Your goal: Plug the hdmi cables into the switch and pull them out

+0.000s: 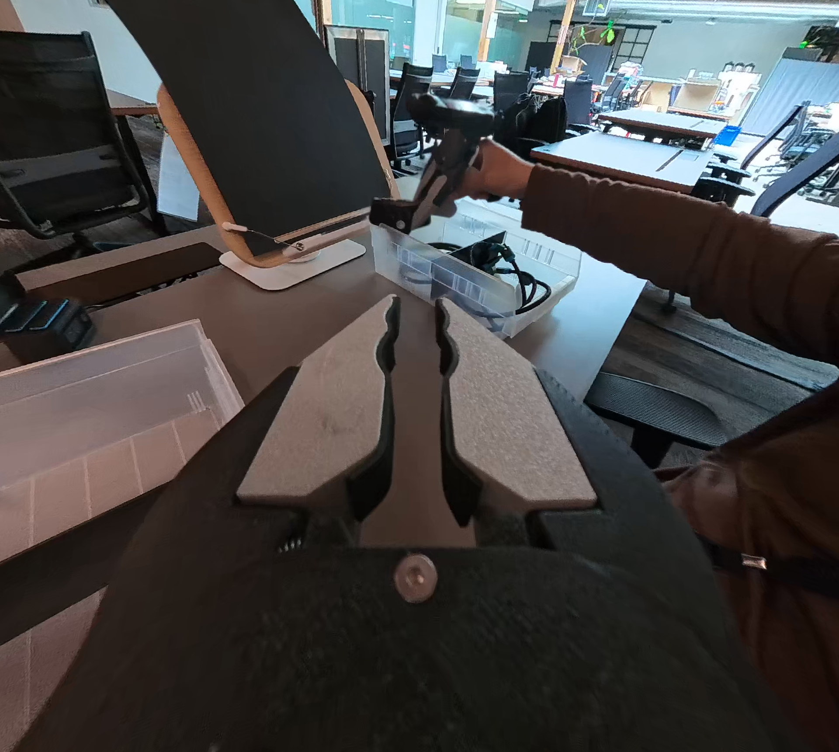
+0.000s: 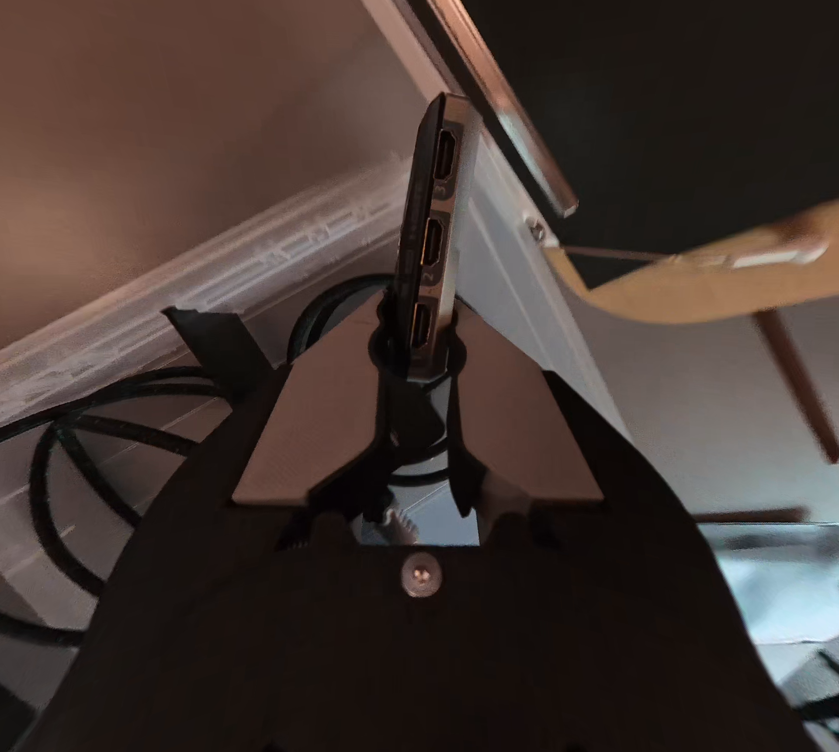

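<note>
My right gripper (image 2: 415, 321) is shut on the lower end of the black HDMI switch (image 2: 431, 230) and holds it upright in the air, its three empty ports facing the camera. In the left wrist view the right gripper (image 1: 408, 212) holds the switch (image 1: 388, 214) above the far end of a clear plastic bin (image 1: 454, 271). Coiled black HDMI cables (image 1: 522, 280) lie in that bin; they also show in the right wrist view (image 2: 91, 426). My left gripper (image 1: 417, 312) is open by a narrow gap, empty, above the table short of the bin.
A black panel on a wooden stand (image 1: 227, 94) with a white base (image 1: 290, 267) stands behind the bin. Clear plastic boxes (image 1: 113, 412) lie at the left, a black charger (image 1: 45, 321) beyond them. An office chair (image 1: 658, 412) is past the table's right edge. Spacing between my two grippers at the tips: around 45 cm.
</note>
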Action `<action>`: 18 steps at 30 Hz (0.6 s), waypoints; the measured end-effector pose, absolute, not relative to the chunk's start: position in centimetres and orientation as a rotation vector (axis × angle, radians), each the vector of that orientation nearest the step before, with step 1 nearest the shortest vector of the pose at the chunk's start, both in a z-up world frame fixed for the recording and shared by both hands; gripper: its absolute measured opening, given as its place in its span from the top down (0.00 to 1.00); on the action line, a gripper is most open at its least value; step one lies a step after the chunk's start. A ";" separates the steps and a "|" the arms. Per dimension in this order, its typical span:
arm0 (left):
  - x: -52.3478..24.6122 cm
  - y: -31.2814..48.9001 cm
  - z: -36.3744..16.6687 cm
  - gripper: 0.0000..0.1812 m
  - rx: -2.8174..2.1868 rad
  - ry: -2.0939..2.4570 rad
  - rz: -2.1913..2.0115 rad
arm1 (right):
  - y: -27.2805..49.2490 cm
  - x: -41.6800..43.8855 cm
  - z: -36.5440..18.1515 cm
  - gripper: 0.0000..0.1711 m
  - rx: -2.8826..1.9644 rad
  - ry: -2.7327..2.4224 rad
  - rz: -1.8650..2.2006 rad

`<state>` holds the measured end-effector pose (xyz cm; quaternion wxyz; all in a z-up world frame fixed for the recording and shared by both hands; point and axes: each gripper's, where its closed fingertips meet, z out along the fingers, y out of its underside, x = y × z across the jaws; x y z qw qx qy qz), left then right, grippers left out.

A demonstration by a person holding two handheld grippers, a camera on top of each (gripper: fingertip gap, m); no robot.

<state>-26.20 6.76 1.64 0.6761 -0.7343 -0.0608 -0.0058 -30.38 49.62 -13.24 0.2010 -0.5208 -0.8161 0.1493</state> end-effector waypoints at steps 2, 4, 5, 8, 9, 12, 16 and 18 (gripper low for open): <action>-26.4 6.5 1.7 0.93 -1.642 -0.147 -0.020 | 50.4 -29.3 -14.5 0.88 -1.584 -2.272 0.468; -26.5 6.2 1.7 0.91 -1.644 -0.159 -0.026 | 50.6 -28.7 -14.7 0.88 -1.665 -2.238 0.540; -26.7 6.0 1.6 0.91 -1.649 -0.166 -0.026 | 50.5 -28.4 -14.5 0.87 -1.681 -2.231 0.558; -27.1 5.6 0.7 0.86 -1.704 -0.190 -0.011 | 50.5 -27.7 -12.6 0.70 -1.654 -2.165 0.561; -27.4 5.4 0.1 0.82 -1.736 -0.205 0.000 | 50.4 -27.4 -11.5 0.68 -1.628 -2.131 0.570; -28.3 4.4 -2.8 0.74 -1.857 -0.266 0.046 | 50.8 -25.6 -8.1 0.61 -1.543 -1.991 0.538; -28.9 3.4 -7.8 0.64 -2.028 -0.355 0.073 | 47.3 -22.1 -5.4 0.57 -1.400 -1.897 0.691; -28.7 3.4 -10.0 0.62 -2.098 -0.375 0.071 | 44.2 -20.0 -5.7 0.49 -1.346 -1.923 0.816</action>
